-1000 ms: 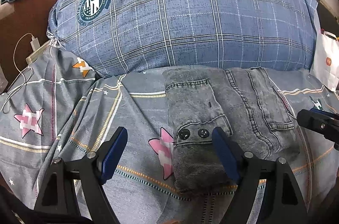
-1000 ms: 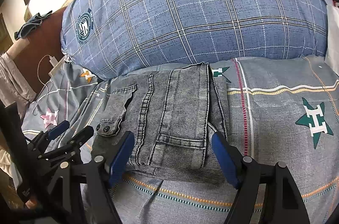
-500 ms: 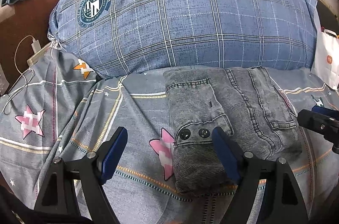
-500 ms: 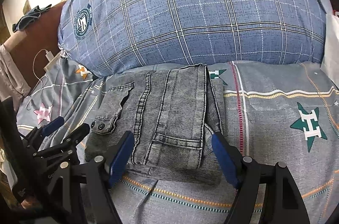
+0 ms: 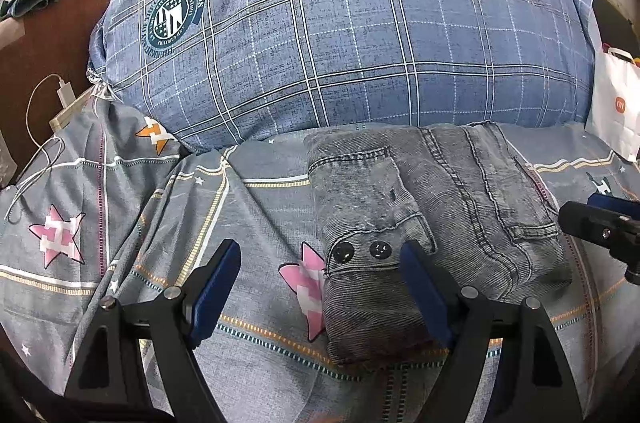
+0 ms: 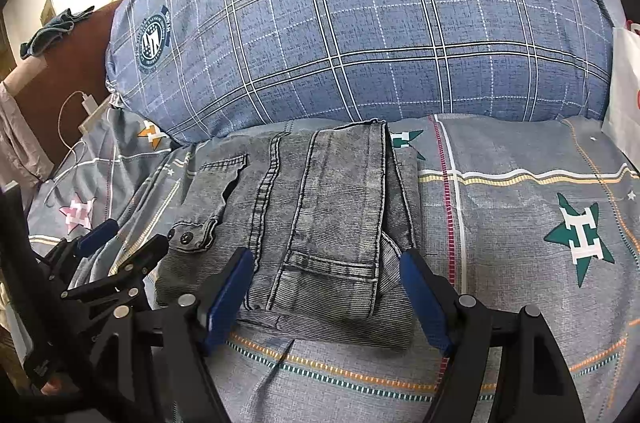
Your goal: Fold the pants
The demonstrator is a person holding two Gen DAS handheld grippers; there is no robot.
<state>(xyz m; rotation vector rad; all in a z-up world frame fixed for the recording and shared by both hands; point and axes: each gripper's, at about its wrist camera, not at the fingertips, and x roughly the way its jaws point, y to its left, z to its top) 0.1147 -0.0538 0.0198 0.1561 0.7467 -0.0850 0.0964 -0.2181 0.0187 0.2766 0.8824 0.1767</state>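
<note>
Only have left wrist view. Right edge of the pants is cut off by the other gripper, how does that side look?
Observer: In the right wrist view the pants are a compact folded stack; along the right edge a lower layer sticks out past the top panel.
Operator: Right gripper holding anything?
Observer: No. The right gripper is open, its jaws straddling the near edge of the stack, pads not pressing.
Operator: Anything beside the pants on that side?
Observer: Only the bedsheet, with a green star print well clear of the denim.
</note>
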